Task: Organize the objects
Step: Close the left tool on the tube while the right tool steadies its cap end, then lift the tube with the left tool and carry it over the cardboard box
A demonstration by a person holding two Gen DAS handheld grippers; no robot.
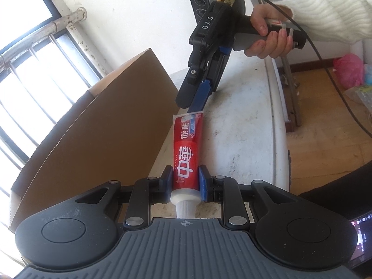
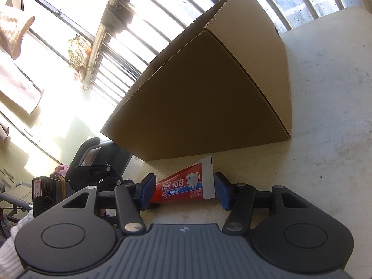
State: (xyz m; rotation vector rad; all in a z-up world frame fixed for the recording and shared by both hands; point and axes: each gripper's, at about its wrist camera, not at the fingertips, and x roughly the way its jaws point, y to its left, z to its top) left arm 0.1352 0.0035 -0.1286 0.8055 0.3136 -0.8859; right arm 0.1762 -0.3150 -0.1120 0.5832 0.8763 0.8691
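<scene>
A red toothpaste tube (image 1: 187, 153) with a white cap is clamped near its cap end between my left gripper's (image 1: 186, 181) blue fingers, above the white table. My right gripper (image 1: 197, 102) is at the tube's flat crimped end. In the right wrist view the tube's crimped end (image 2: 186, 186) lies between my right gripper's (image 2: 184, 189) blue fingers, which stand apart around it with a small gap on the right side. A brown cardboard box (image 1: 102, 125) stands just left of the tube; it also shows in the right wrist view (image 2: 204, 97).
The white stained table (image 1: 244, 125) ends in a rounded edge at the right, with wooden floor and a pink bag (image 1: 348, 69) beyond. A barred window (image 2: 144, 23) lies behind the box. A phone screen (image 1: 360, 239) shows at the lower right.
</scene>
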